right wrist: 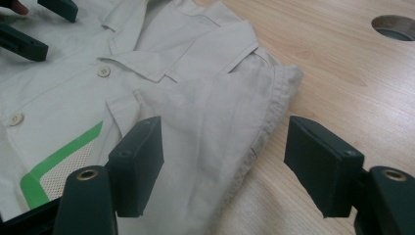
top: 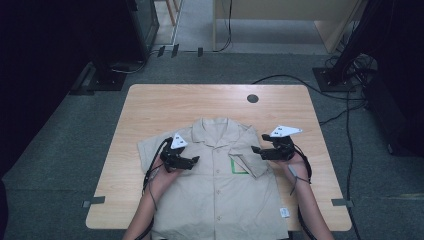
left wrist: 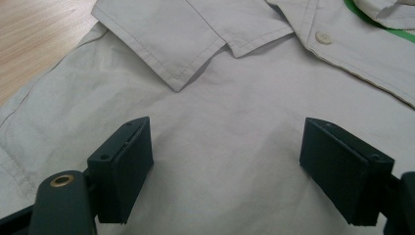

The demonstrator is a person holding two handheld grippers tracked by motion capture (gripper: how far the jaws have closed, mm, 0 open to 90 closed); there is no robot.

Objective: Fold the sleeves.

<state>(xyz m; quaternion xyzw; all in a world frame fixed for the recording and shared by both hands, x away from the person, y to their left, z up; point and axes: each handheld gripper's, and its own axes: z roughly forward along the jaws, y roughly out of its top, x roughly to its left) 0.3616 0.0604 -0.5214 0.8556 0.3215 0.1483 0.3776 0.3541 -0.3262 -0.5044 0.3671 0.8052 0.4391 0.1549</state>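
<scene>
A wooden counter [top: 150,107] carries a beige short-sleeved shirt [top: 220,195], spread flat on its back with the collar toward the far edge and the hem at the near edge. The shirt is taken as the landmark. It is judged to be light, limp cotton: no shape will be held when lifted, and a single layer will sag and drag rather than slide as a sheet. A pinch is best taken at stitched, doubled parts, where the cloth is thicker and less likely to slip out.

The sleeve [right wrist: 235,122] on the shirt's pocket side is seen folded inward over the chest, its hemmed cuff edge lying at the shirt's outer border. The right tongs [right wrist: 222,164] are spread wide astride that folded sleeve, nothing pinched. The left tongs [left wrist: 225,171] are likewise spread, poised over plain chest cloth just below the collar [left wrist: 195,44], gripping nothing. A green-edged pocket [right wrist: 54,164] is seen beside the button placket.
</scene>
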